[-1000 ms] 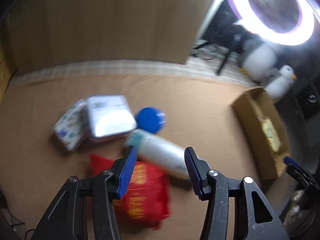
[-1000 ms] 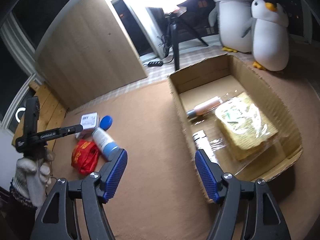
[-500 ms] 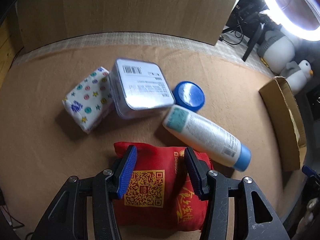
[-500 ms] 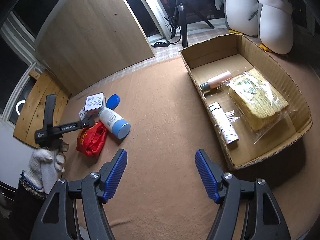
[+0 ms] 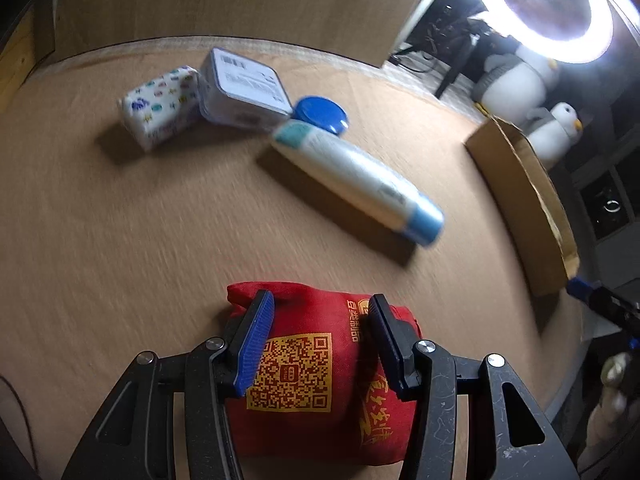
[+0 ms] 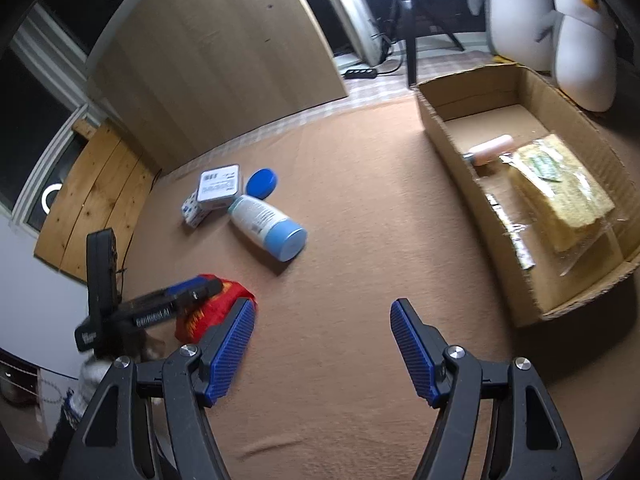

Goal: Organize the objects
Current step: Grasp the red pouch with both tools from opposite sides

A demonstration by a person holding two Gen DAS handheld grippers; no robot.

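Note:
A red cloth bag (image 5: 320, 380) with a yellow QR print sits between the blue pads of my left gripper (image 5: 320, 300), which is shut on it; the bag bulges out past both fingers. From the right wrist view the same bag (image 6: 224, 300) shows under the left gripper (image 6: 192, 286) near the table's left edge. A white bottle with a light-blue cap (image 5: 356, 184) lies on its side beyond it. Further back are a blue lid (image 5: 320, 114), a white tin (image 5: 244, 88) and a patterned tissue pack (image 5: 160, 106). My right gripper (image 6: 322, 308) is open over bare cloth.
A cardboard box (image 6: 452, 152) stands at the right, holding a pink tube (image 6: 492, 148), a yellow wrapped packet (image 6: 560, 188) and a flat strip (image 6: 516, 236). Two plush penguins (image 6: 584, 52) stand behind it. A wooden panel (image 6: 216, 60) and a ring light (image 5: 548, 4) are at the back.
The left gripper came down over the red bag, then drew back with it, so the bag now lies apart from the bottle. The right gripper drifted back from the box.

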